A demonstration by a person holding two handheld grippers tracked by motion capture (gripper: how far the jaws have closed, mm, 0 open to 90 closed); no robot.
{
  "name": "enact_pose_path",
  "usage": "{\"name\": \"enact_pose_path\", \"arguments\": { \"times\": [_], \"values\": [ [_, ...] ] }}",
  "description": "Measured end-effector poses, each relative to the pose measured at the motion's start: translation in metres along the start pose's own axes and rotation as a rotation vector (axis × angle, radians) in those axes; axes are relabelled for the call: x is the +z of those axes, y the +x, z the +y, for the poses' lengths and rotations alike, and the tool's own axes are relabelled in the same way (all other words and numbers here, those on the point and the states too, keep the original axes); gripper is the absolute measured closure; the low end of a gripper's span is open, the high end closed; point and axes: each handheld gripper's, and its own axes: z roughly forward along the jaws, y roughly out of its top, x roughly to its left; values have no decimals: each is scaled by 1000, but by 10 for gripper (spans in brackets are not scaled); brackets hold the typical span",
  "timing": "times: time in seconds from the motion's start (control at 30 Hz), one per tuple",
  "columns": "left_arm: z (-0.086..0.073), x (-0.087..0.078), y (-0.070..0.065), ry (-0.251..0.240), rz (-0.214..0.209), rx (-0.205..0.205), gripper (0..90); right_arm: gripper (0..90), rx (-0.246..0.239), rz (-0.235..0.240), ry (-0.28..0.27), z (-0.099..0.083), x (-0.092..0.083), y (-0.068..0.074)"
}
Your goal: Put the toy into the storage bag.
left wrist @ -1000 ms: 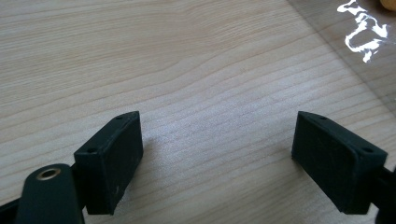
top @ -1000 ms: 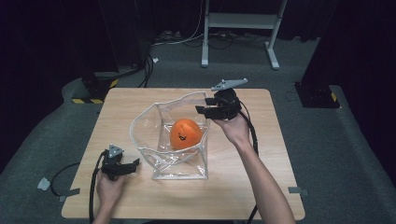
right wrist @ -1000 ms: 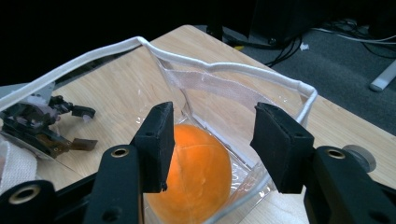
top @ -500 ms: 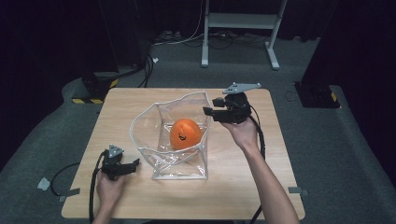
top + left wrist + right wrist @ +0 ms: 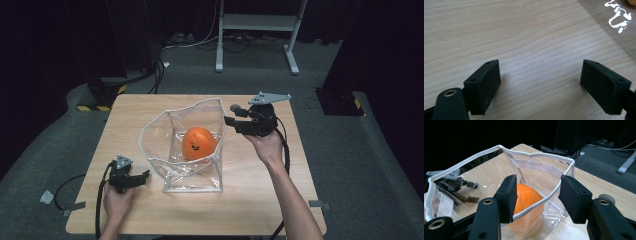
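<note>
Clear plastic bag (image 5: 192, 150) holding an orange ball (image 5: 199, 143) stands on the wooden desk (image 5: 260, 200); right tool (image 5: 231, 114), half-open and empty, faces its rim as if to grasp it, while the left tool (image 5: 146, 175) rests wide open, empty.

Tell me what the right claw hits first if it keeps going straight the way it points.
Probably the clear bag's white-trimmed rim, which crosses the gap between the right claw's open jaws; the orange ball sits just behind it. Depth is uncertain.

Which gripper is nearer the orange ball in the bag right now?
Right. The right gripper hangs open beside the bag's rim, near the orange ball; the left gripper rests on the table, outside the bag.
</note>
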Motion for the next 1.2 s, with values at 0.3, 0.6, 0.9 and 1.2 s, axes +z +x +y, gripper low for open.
{"name": "enact_pose_path", "arguments": {
  "times": [0.3,0.6,0.9,1.2],
  "values": [
    [0,0,0,0,0,1,166,482,17,2,-28,-7,-10,-4],
    [0,0,0,0,0,0,166,481,27,1,-42,-11,-17,-6],
    [0,0,0,0,0,0,166,482,26,-1,-49,-14,-23,-5],
    [0,0,0,1,0,0,166,482,32,-4,-56,-19,-28,-6]
  ]
}}
